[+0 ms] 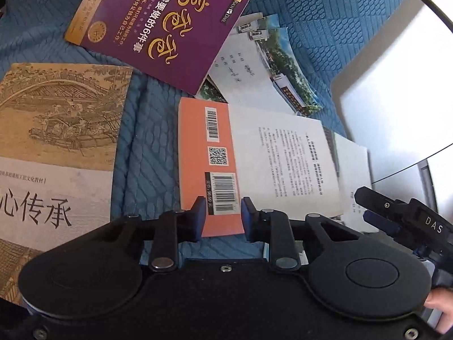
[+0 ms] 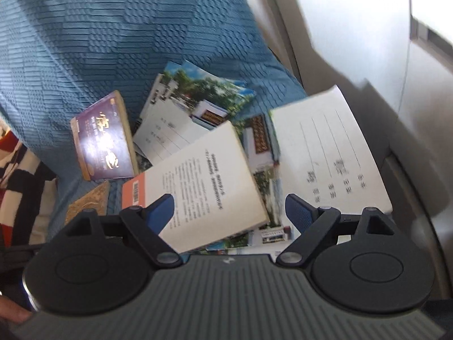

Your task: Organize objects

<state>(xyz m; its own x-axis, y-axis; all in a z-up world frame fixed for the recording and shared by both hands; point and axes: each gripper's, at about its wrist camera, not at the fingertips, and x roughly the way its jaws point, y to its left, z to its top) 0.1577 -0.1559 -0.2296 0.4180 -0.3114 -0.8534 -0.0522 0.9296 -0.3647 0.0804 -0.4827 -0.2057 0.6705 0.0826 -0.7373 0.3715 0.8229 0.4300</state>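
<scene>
An orange-and-white book [image 1: 271, 158] lies barcode side up on the blue quilted cover [image 1: 325, 14]. My left gripper [image 1: 223, 215] sits over its near edge. The jaws stand a narrow gap apart, with the orange strip showing between the blue pads. The book is wider than that gap. My right gripper [image 2: 230, 206] hovers open and wide above the same book [image 2: 203, 175] and the photo leaflets [image 2: 198, 93]. One of its black fingers [image 1: 376, 201] shows at the right of the left wrist view. A purple book [image 1: 158, 25] lies farther off.
A beige book with a bridge drawing [image 1: 56, 130] lies to the left. Loose white sheets [image 2: 325, 153] and leaflets [image 1: 283, 65] overlap under and beside the orange book. A pale grey wall or panel [image 1: 396, 85] borders the right. Striped fabric [image 2: 19, 184] lies at the left edge.
</scene>
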